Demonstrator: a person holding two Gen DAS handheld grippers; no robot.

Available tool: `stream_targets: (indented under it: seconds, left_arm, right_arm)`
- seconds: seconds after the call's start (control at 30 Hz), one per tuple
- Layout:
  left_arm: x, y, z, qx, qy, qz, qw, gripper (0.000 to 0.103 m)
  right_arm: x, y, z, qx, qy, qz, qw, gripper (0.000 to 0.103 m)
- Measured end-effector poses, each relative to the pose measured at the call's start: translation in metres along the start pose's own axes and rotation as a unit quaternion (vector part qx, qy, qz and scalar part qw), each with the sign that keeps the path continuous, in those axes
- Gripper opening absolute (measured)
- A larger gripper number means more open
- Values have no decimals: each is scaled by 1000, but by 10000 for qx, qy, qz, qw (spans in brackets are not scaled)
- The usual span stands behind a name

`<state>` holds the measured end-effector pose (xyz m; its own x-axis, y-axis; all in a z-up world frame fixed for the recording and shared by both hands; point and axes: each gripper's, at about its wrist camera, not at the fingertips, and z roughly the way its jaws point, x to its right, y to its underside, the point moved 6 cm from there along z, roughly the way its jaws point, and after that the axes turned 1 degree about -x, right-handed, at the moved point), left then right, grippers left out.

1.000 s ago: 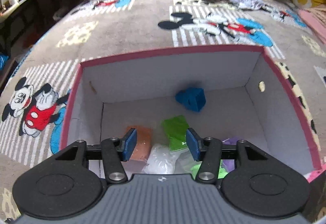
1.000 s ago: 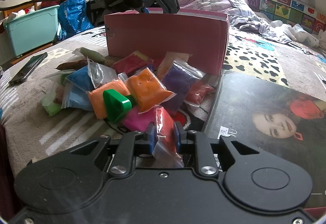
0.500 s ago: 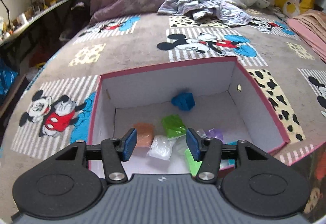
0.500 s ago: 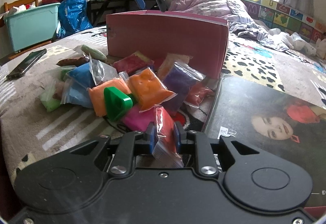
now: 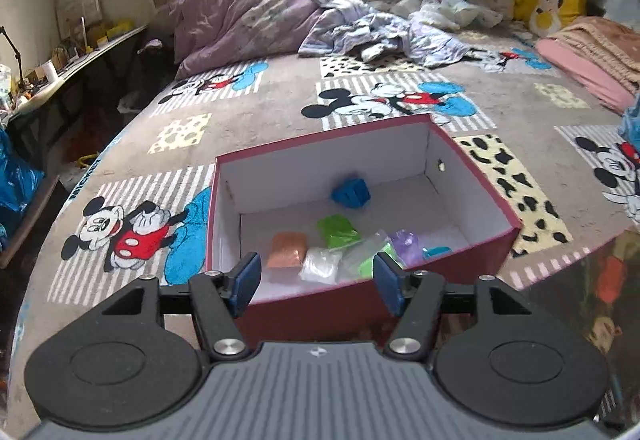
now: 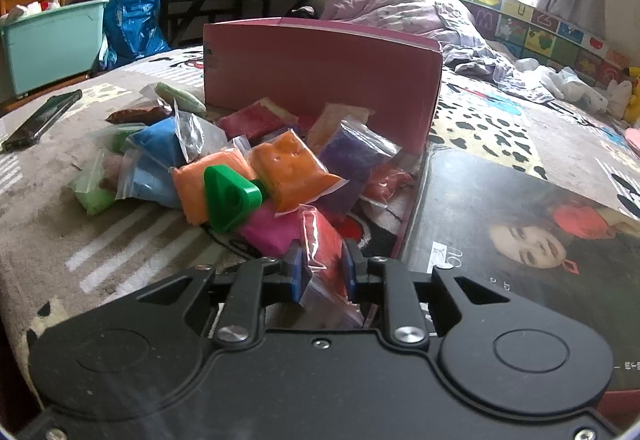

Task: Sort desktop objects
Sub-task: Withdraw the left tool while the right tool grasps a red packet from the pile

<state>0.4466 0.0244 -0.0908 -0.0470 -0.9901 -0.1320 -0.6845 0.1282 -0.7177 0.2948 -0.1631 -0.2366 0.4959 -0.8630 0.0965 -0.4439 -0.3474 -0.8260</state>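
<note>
Left claw (image 5: 316, 278): released, jaws just widened, nothing between the blue pads; it hangs above the near wall of the red cardboard box (image 5: 472, 160). Right claw (image 6: 322, 272): jaws eased slightly, still pinching a glossy red clay bag (image 6: 322, 244). The bag sits at the near edge of a pile of soft, crinkled bags, beside a hard green triangular mould (image 6: 230, 198) on the plush blanket (image 6: 60, 240).

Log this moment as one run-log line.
left gripper: jaws just opening, empty, above pink box | right gripper: shut on red bag | pile unsorted
</note>
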Motion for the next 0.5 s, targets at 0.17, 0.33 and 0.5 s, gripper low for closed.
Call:
stream_targets:
  seconds: [0.17,0.33,0.5]
  left_arm:
    - [8,49,-34,441,34,49,9990,61]
    - [17,116,-55,654,45,-229,9976,61]
    - [19,163,-68,899,-73,-663,9937,61]
  right_arm:
    - [-4,0,-4,-57,-137,-91,9998,46]
    - [-9,3,-9,-124,-224,-272,9993,46]
    - [-8,3,-13,-170,-142,-402,9989,44]
